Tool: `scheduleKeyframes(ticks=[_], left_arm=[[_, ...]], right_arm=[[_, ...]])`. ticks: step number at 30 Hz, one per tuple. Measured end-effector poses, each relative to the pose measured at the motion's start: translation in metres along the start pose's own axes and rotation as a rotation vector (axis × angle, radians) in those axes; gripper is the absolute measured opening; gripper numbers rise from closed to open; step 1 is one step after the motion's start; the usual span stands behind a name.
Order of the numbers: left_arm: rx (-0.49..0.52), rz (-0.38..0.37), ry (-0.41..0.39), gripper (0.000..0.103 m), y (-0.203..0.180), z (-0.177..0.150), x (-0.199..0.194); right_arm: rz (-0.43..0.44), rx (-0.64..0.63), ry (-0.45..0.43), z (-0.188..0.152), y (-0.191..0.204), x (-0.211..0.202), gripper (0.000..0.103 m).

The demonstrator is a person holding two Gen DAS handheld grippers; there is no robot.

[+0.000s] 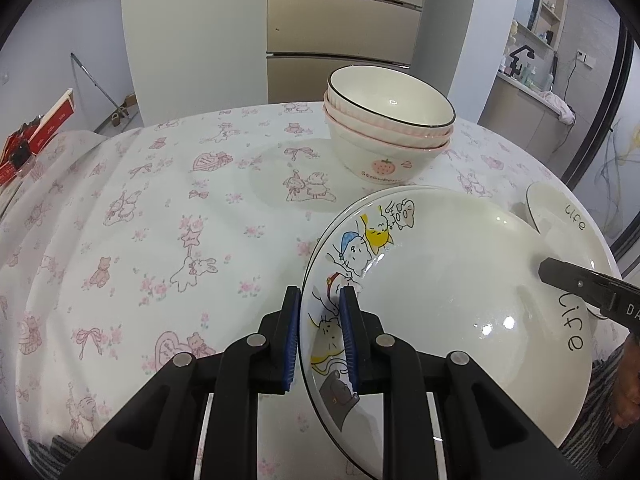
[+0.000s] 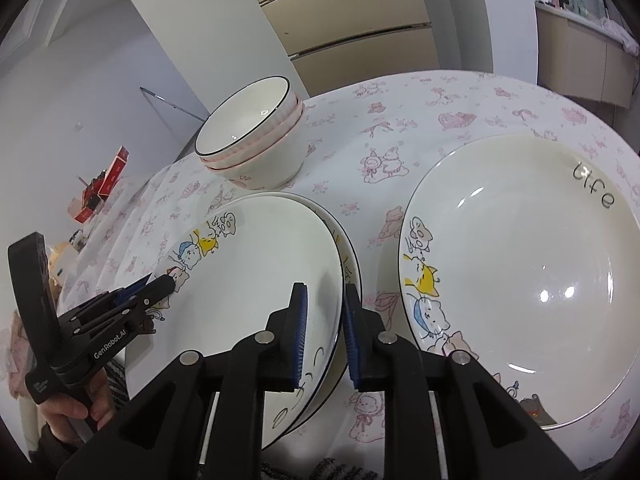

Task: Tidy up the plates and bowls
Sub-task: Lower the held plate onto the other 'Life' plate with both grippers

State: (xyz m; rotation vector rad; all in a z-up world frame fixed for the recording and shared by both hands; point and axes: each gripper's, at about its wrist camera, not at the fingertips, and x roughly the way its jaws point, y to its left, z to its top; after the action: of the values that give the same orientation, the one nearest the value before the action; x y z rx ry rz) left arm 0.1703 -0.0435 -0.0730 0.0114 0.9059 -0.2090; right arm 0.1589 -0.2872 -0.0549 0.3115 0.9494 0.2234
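A white cat-print plate (image 1: 460,280) is held at both edges. My left gripper (image 1: 322,336) is shut on its left rim, also seen in the right wrist view (image 2: 160,284). My right gripper (image 2: 325,338) straddles the plate's (image 2: 264,280) right rim with its jaws close around it; a second plate (image 2: 350,256) lies just beneath. The right gripper's finger (image 1: 560,274) shows over the plate's right side. Another cat-print "life" plate (image 2: 520,276) lies on the table to the right. A stack of three bowls (image 1: 388,128) stands behind, also in the right wrist view (image 2: 256,136).
The round table (image 1: 160,220) has a pink-printed white cloth. The other plate's edge (image 1: 556,212) peeks at the right. Red boxes (image 1: 40,128) sit off the table's left side. A cabinet (image 1: 344,20) stands behind the table.
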Motion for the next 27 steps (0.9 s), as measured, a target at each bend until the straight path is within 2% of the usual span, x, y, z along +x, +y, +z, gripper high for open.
scheduleKeyframes(ticks=[9, 20, 27], left_arm=[[0.016, 0.008, -0.027, 0.021, 0.0, 0.0, 0.002], [0.018, 0.018, -0.045, 0.021, 0.003, -0.002, -0.003], [0.045, 0.053, -0.111, 0.021, 0.002, 0.001, -0.02]], right_arm=[[-0.089, -0.074, -0.055, 0.0, 0.006, -0.001, 0.018], [-0.104, -0.096, -0.064, -0.001, 0.008, 0.0, 0.018], [-0.102, -0.099, -0.084, 0.0, 0.009, -0.007, 0.018]])
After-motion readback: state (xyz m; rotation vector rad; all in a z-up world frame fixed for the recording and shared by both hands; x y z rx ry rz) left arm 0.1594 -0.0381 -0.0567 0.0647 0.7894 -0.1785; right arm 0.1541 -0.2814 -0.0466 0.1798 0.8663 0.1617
